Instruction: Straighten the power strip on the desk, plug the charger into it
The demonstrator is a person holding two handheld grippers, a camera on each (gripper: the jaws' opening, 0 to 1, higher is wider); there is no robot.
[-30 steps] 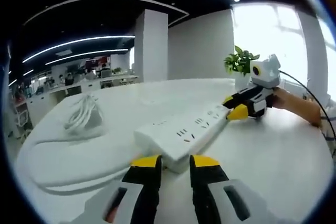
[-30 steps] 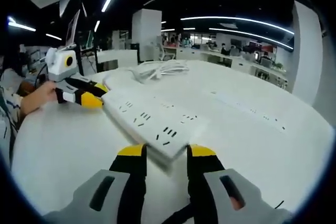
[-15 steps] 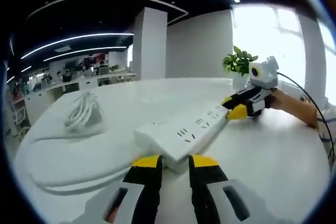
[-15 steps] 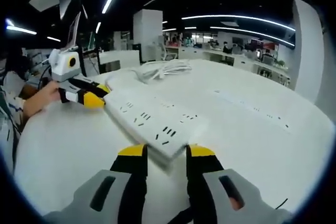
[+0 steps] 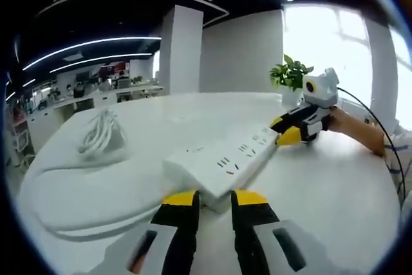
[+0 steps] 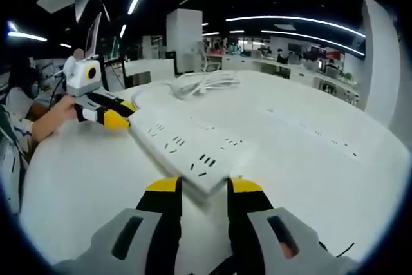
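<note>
We've got the white power strip (image 5: 222, 167) lying on the white desk (image 5: 335, 191), held at both ends. In the left gripper view our left gripper (image 5: 214, 199) has its yellow-tipped jaws on either side of the strip's near end, closed on it, w/ the strip running away up and to the right. At the far end our right gripper (image 5: 288, 135) comes in from the right, yellow tips at the strip's end, w/ a hand (image 5: 351, 127) behind it.

In the right gripper view it's the mirror: right gripper (image 6: 203, 187) clamps the near end of the power strip (image 6: 187, 149), jaws snug against both sides. The strip runs away up and to the left, where the left gripper (image 6: 114, 119) sits at the other end, a hand (image 6: 55, 117) behind it.

A coil of white cable (image 5: 100, 134) lies on the desk off to the left of the strip in the left gripper view; in the right gripper view the cable (image 6: 203, 83) is beyond the strip. A potted plant (image 5: 291, 75) stands at the desk's far edge behind the right gripper. We can't pick out a charger as such.
</note>
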